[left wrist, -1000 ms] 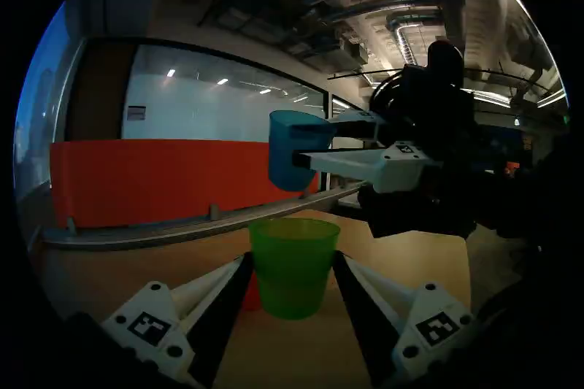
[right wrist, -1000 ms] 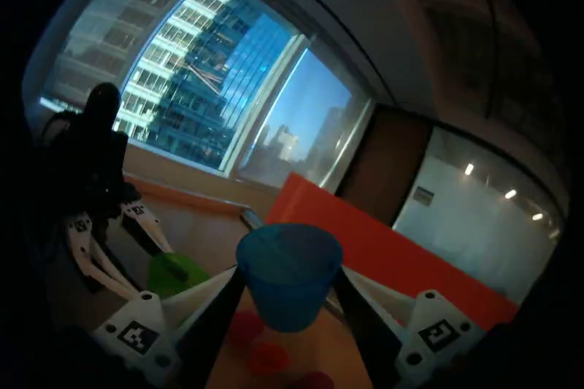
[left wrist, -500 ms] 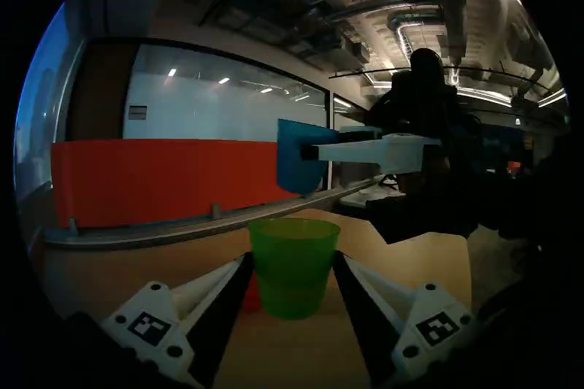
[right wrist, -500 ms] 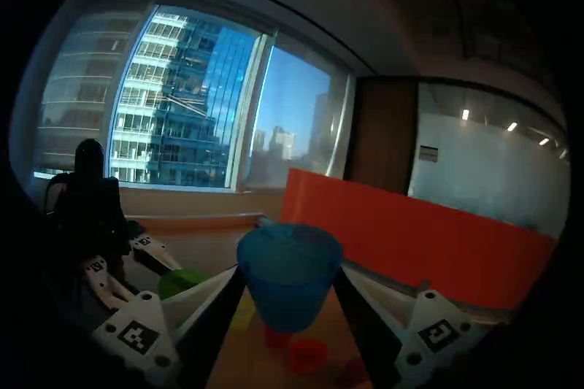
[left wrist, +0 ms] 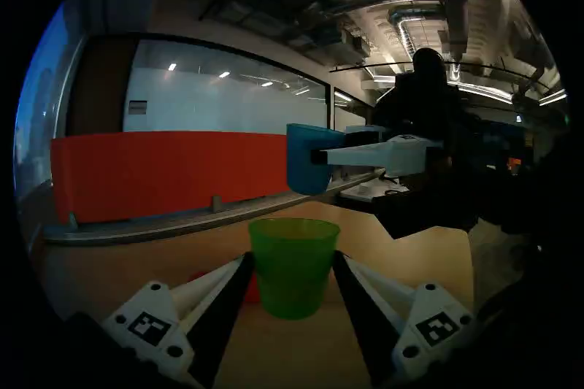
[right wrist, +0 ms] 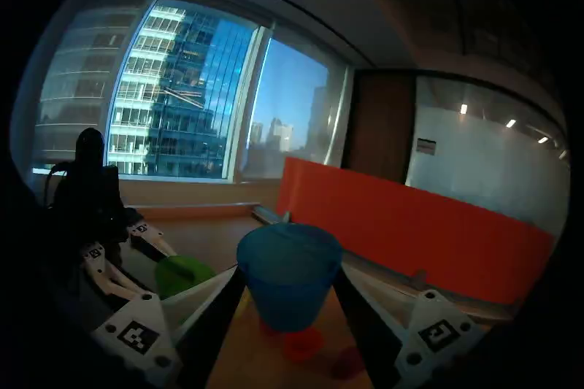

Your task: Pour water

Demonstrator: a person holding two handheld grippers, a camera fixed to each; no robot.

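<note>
Fingers (left wrist: 191, 298) pinch tapered green cup (left wrist: 293, 266) and blue cup (right wrist: 290, 276).

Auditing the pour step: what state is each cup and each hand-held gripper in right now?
Green cup: upright, gripped, contents not visible.
Blue cup: roughly upright, gripped, held higher than the green cup, no stream visible.
Left hand-held gripper: shut on green cup.
Right hand-held gripper: shut on blue cup.
Small red objects: lying on the table.
</note>
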